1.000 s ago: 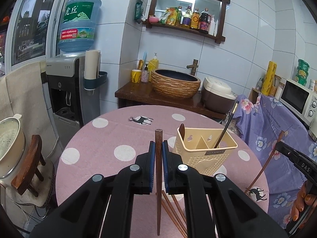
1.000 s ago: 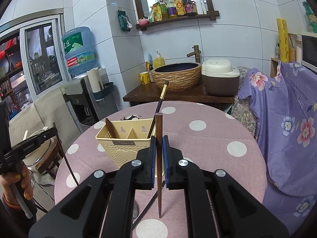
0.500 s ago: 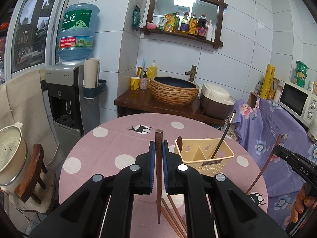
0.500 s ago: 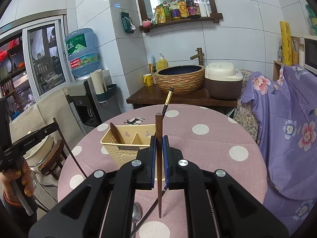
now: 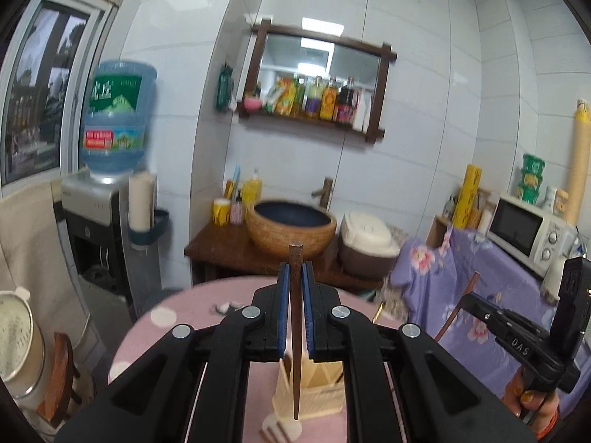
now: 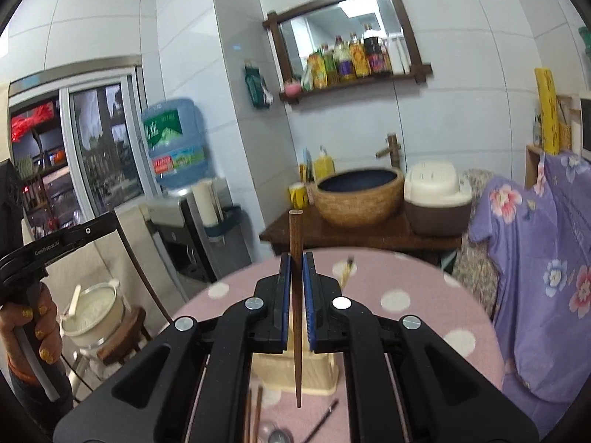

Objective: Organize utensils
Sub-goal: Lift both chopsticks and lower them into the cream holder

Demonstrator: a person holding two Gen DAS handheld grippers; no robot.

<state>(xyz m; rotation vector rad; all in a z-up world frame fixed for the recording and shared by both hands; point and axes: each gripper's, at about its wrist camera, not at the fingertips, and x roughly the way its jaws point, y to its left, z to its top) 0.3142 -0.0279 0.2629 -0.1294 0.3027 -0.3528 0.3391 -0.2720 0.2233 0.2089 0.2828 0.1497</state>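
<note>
Pink polka-dot tablecloth (image 6: 424,295) covered a round table in a white-tiled kitchen. L to R: left gripper (image 5: 294,277) was pinched on a brown wooden chopstick (image 5: 295,332), upright, tapered tip down, above the cream plastic utensil caddy (image 5: 314,395). Right gripper (image 6: 295,265) was clamped likewise on its own chopstick (image 6: 296,313), over the same perforated caddy. Progress looked partial: a dark gold-tipped chopstick (image 6: 347,273) stood in the caddy, w/ more chopsticks (image 6: 253,417) and a metal spoon (image 6: 275,433) on the cloth.
</note>
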